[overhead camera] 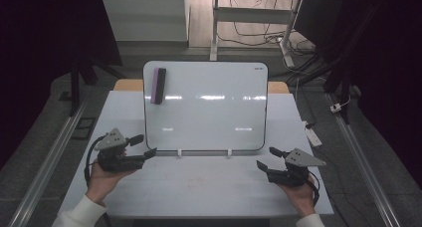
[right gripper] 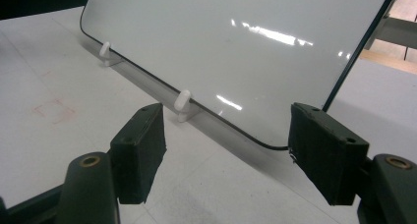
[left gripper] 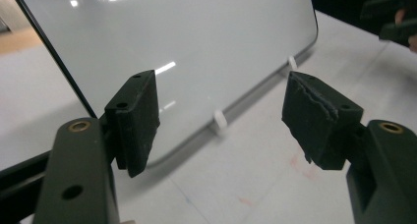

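Observation:
A white whiteboard (overhead camera: 209, 107) stands tilted back on two small white clips (overhead camera: 179, 153) at the middle of the table. A purple and black eraser (overhead camera: 158, 85) sticks to its upper left corner. My left gripper (overhead camera: 144, 145) is low at the board's lower left corner, open, with nothing between its pads (left gripper: 140, 121). The left gripper view looks along the board's face (left gripper: 196, 32). My right gripper (overhead camera: 266, 157) rests near the board's lower right corner, open and empty. Between its jaws, the right gripper view has the board's bottom edge (right gripper: 236, 37) and a clip (right gripper: 182, 103).
The white table (overhead camera: 199, 192) carries faint red marks (overhead camera: 195, 182) in front of the board. Behind it stand a desk frame (overhead camera: 215, 28) and loose cables (overhead camera: 259, 38) on the floor. A power strip (overhead camera: 313, 136) lies off the table's right edge.

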The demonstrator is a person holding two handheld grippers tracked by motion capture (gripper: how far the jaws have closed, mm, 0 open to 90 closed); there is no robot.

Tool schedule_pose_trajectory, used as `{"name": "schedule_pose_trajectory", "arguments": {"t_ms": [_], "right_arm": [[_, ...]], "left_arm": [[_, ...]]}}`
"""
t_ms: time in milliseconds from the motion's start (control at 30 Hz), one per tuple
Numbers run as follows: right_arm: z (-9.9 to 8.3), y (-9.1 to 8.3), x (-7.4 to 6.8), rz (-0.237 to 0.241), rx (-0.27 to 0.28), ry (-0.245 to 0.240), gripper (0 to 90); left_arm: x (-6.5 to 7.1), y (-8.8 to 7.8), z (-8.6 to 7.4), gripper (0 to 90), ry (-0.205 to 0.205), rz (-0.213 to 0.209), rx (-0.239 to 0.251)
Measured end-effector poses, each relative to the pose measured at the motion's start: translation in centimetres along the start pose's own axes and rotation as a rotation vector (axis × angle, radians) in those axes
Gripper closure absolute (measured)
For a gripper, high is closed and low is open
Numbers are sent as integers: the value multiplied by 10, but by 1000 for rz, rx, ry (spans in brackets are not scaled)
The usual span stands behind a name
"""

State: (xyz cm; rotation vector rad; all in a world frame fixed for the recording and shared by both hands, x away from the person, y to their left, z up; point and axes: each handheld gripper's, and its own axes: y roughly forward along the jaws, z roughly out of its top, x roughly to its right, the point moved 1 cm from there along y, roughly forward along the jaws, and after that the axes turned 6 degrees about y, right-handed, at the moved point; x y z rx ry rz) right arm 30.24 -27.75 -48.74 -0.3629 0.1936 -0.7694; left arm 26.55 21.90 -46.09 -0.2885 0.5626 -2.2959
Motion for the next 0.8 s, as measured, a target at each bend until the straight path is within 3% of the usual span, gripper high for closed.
{"name": "schedule_pose_trajectory", "arguments": {"t_ms": [333,800], "right_arm": [[-1,-1,4,18,-17,-1,298],[2,-3,5,22,-14,-15,299]], "left_arm": [[3,4,-30,306,-31,-19,-54],[1,1,-41,305,-50,-24,-74]]}}
